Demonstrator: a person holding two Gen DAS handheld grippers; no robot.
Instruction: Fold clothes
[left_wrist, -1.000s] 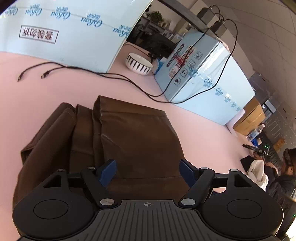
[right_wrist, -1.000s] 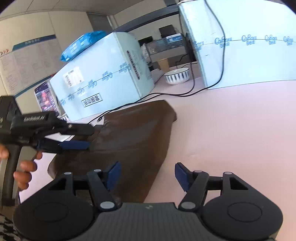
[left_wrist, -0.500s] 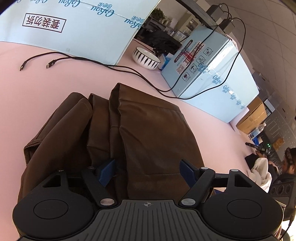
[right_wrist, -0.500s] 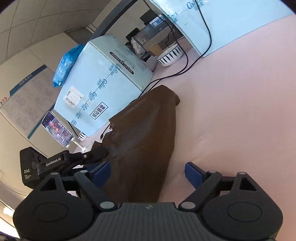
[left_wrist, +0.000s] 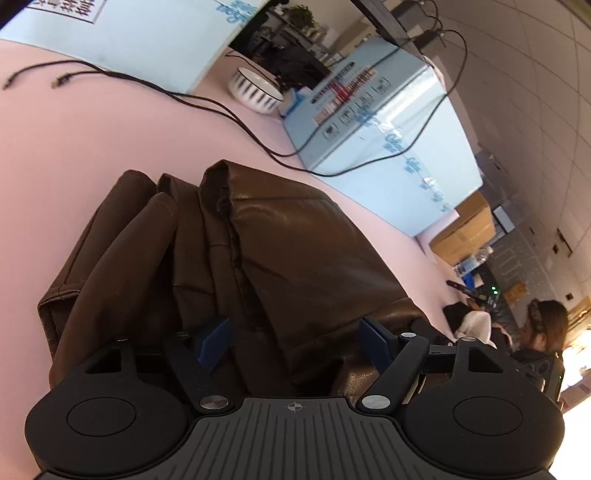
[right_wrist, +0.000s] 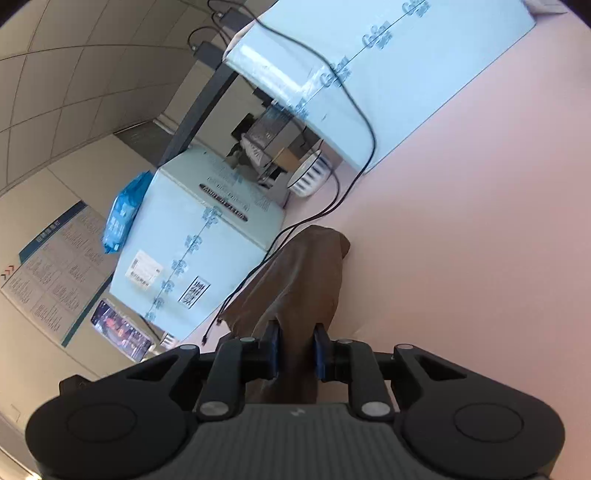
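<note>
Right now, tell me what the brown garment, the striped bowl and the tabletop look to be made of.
Garment: leather or faux leather, by its soft sheen, fine grain and stitched seams; which of the two is unclear.
Bowl: probably glazed ceramic; glossy white with dark vertical stripes and a dark rim.
Tabletop: smooth matte pink surface, perhaps a mat or laminate; no grain shows, so the look leaves it open.

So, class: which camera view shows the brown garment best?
The left wrist view: the brown garment fills the frame, showing its folds and seams. The right wrist view shows only a narrow strip of it, partly hidden by that tool.
</note>
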